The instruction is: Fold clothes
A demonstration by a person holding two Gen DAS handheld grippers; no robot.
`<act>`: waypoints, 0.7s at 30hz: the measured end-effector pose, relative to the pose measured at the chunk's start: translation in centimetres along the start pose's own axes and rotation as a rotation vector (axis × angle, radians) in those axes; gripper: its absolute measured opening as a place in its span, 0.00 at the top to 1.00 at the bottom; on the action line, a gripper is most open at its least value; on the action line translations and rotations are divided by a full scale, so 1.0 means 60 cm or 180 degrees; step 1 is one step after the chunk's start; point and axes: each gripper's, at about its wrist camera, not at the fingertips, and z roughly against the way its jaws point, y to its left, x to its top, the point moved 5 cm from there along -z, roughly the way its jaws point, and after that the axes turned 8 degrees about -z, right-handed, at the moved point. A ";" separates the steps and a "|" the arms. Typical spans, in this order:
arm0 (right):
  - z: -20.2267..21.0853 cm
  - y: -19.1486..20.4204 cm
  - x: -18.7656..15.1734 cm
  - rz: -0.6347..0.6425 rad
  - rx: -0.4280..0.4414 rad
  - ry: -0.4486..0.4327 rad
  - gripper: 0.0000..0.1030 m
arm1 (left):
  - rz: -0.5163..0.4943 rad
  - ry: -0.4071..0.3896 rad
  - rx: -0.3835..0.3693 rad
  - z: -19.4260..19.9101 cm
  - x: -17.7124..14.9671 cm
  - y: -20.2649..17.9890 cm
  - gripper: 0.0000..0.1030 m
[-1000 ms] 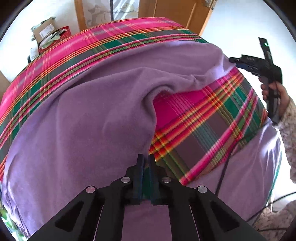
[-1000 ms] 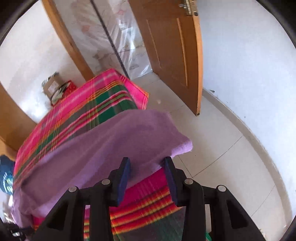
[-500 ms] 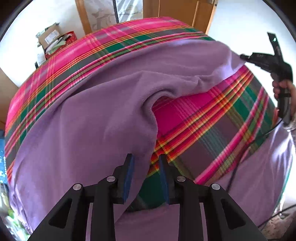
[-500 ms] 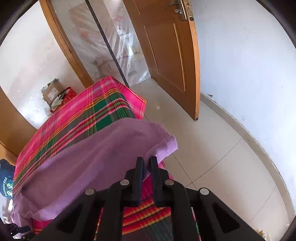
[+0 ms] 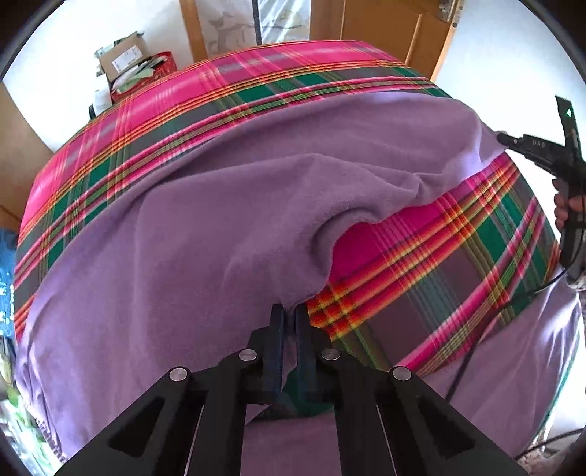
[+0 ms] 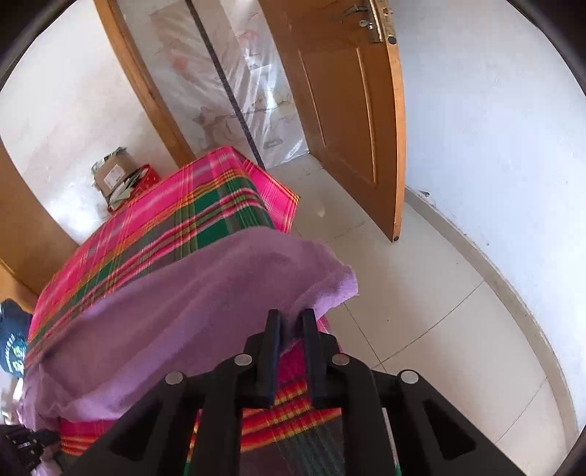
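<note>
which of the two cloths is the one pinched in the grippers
The plain purple fleece cloth: both the left gripper and right gripper pinch its edge. The plaid bedsheet lies flat, ungripped.

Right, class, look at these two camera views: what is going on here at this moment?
A person with a gripper in each hand is folding a purple garment spread on a plaid cloth. The left gripper is shut on the garment's edge. The right gripper, jaws opening slightly, has a corner between its fingers. The fold is not finished.

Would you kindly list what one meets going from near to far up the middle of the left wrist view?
Left gripper, shut on the purple fleece cloth → pink and green plaid bedcover → clear plastic sheet in the doorway.
</note>
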 end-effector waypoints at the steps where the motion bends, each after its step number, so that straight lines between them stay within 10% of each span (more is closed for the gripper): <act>1: 0.005 -0.001 -0.003 0.0024 -0.0027 -0.0022 0.88 | -0.0006 0.0000 -0.0011 0.001 -0.001 0.001 0.95; 8: 0.059 0.032 -0.022 0.0529 -0.0317 -0.0382 0.81 | 0.0111 -0.0095 -0.0169 0.022 -0.021 0.010 0.95; 11: 0.087 0.106 -0.065 0.1260 0.0047 -0.0406 0.66 | 0.0186 -0.0143 -0.0229 0.029 -0.027 0.017 0.95; 21: 0.079 0.303 -0.249 0.3165 0.0592 -0.0137 0.66 | 0.0398 -0.0317 -0.0428 0.055 -0.045 0.045 0.95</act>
